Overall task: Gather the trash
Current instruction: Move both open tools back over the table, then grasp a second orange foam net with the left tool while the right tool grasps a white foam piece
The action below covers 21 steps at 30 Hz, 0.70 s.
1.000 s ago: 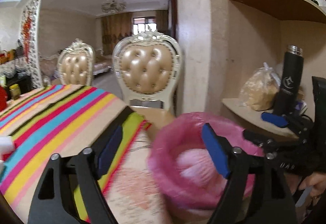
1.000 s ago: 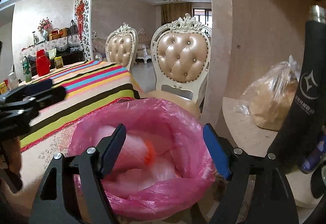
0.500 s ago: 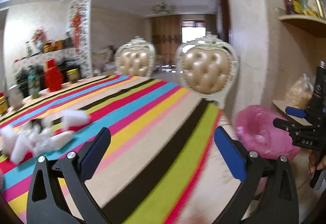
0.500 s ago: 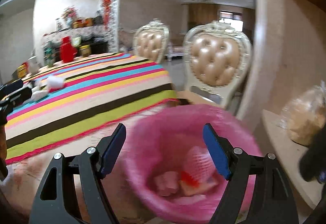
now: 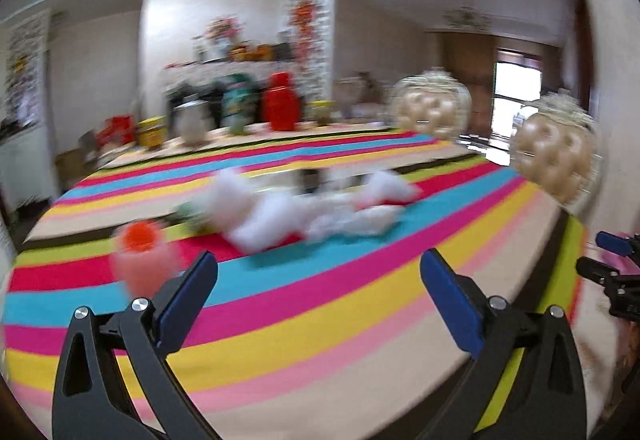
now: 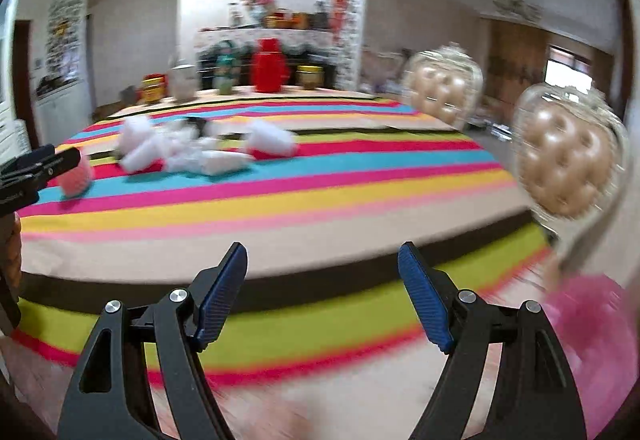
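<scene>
A heap of white foam scraps (image 5: 304, 208) (image 6: 200, 150) lies on the striped tablecloth (image 5: 320, 300) (image 6: 280, 200), mid-table. A pink foam piece with an orange top (image 5: 142, 256) (image 6: 74, 176) stands to the left of the heap. My left gripper (image 5: 318, 282) hangs open over the cloth, nothing between its blue pads, the pink piece just beyond its left fingertip. My right gripper (image 6: 322, 272) is open and empty near the table's front edge, well short of the scraps. The pink-lined trash bin (image 6: 592, 328) shows blurred at the lower right of the right wrist view.
Two tufted beige chairs (image 5: 556, 156) (image 6: 440, 88) stand along the table's right side. A red jug (image 6: 270, 66), jars and a kettle line the far edge. My right gripper's tips (image 5: 612, 260) show at the left wrist view's right edge.
Both grippers swung left from the pink bin towards the table; the foam scraps came into view ahead. The left jaws widened early on. The bin slid to the right edge.
</scene>
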Available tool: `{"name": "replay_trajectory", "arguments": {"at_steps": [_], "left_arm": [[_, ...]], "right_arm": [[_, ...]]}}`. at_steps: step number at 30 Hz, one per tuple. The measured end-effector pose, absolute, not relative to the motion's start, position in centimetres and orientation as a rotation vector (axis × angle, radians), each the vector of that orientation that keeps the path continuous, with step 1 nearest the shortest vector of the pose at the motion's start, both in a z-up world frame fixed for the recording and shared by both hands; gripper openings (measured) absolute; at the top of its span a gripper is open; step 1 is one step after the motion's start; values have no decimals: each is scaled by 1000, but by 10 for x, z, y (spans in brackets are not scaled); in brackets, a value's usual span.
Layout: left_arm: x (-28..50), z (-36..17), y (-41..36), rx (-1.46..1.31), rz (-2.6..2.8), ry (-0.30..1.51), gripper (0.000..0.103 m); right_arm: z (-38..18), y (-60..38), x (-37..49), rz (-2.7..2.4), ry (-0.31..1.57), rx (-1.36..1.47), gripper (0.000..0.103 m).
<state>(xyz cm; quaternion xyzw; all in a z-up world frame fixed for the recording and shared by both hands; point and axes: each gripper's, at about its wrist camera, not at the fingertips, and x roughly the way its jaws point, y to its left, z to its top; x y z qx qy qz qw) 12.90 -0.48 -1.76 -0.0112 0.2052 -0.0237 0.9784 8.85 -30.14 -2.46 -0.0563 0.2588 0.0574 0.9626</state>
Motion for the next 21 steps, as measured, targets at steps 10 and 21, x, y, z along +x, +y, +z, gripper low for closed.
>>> {"name": "replay_trajectory", "arguments": {"at_steps": [10, 21], "left_arm": [[141, -28, 114, -88, 218, 488, 98], [211, -46, 106, 31, 235, 637, 89]], "right_arm": [[-33, -200, 186, 316, 599, -128, 75], [-62, -175, 284, 249, 767, -46, 74]]}}
